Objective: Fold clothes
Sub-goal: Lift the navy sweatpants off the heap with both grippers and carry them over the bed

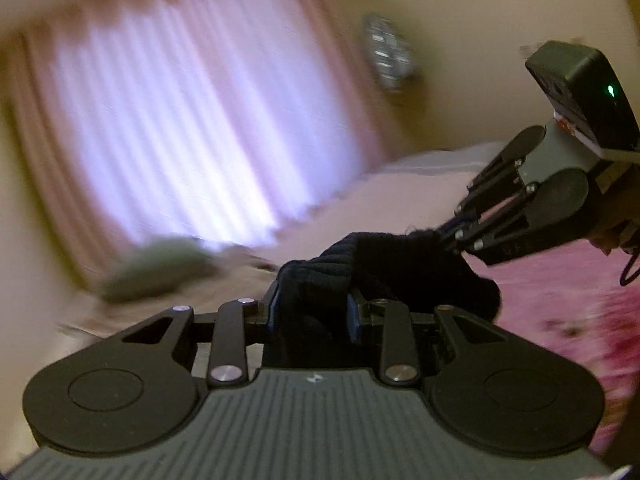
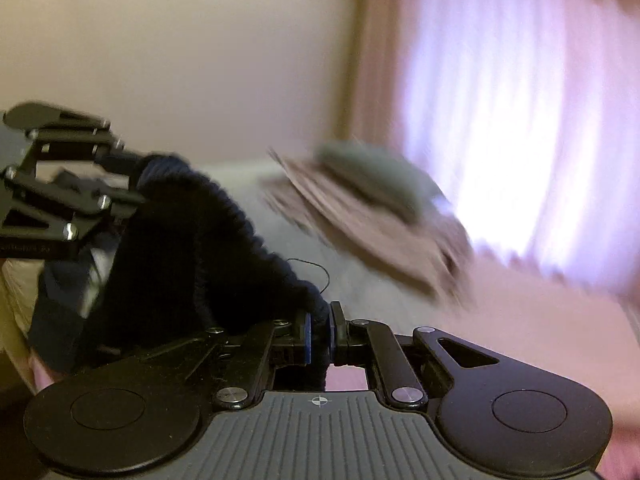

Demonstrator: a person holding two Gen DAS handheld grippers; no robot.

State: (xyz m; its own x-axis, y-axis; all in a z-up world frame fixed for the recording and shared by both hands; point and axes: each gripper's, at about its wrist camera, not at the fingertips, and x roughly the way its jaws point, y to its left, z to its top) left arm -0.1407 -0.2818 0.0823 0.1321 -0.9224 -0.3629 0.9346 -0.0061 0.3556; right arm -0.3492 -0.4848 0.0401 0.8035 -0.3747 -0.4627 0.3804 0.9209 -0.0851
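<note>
A dark navy ribbed knit garment [image 1: 384, 268] hangs in the air, stretched between both grippers above a bed. My left gripper [image 1: 314, 312] is shut on one part of the garment, its blue pads pressing the fabric. My right gripper [image 2: 319, 336] is shut on another edge of the garment [image 2: 192, 240]. In the left wrist view the right gripper [image 1: 452, 236] shows at the right, pinching the far end. In the right wrist view the left gripper [image 2: 128, 184] shows at the left. The lower part of the garment is hidden below.
A bed with a pink cover [image 1: 560, 292] lies below. A folded beige cloth [image 2: 360, 232] with a green garment [image 2: 376, 176] on it lies at the far end. Pink curtains [image 1: 180, 120] cover a bright window. Both views are motion-blurred.
</note>
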